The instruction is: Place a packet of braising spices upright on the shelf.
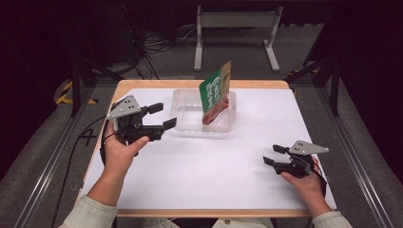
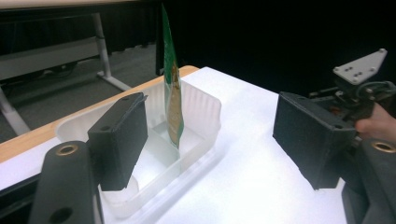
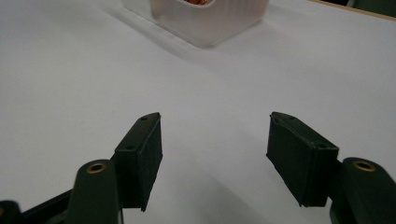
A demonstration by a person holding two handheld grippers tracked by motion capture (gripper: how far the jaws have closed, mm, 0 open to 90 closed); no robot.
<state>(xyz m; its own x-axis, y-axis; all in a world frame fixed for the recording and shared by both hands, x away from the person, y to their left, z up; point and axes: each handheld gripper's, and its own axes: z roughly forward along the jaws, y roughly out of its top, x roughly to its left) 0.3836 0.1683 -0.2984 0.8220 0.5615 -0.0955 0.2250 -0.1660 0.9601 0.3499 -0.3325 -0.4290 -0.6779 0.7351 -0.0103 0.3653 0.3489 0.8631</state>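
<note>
Two open claws on a white bench, a snack pouch standing in a clear tray

High view: the clear plastic tray [image 1: 190, 114] sits near the far edge of the bench [image 1: 237, 161], and a green pouch [image 1: 216, 91] stands upright in its right part, leaning a little. The left claw [image 1: 162, 116] hovers just beside the tray's left end, jaws spread and empty; the right claw [image 1: 274, 155] rests near the right edge, also spread and empty. Left gripper view: the left claw [image 2: 210, 140] gapes wide with nothing between its jaws, the tray [image 2: 205, 112] and pouch [image 2: 173, 102] ahead, and the right claw [image 2: 359, 88] beyond. Right gripper view: the right claw [image 3: 215, 158] is wide open over bare bench [image 3: 93, 70], the tray [image 3: 210, 18] well ahead.
</note>
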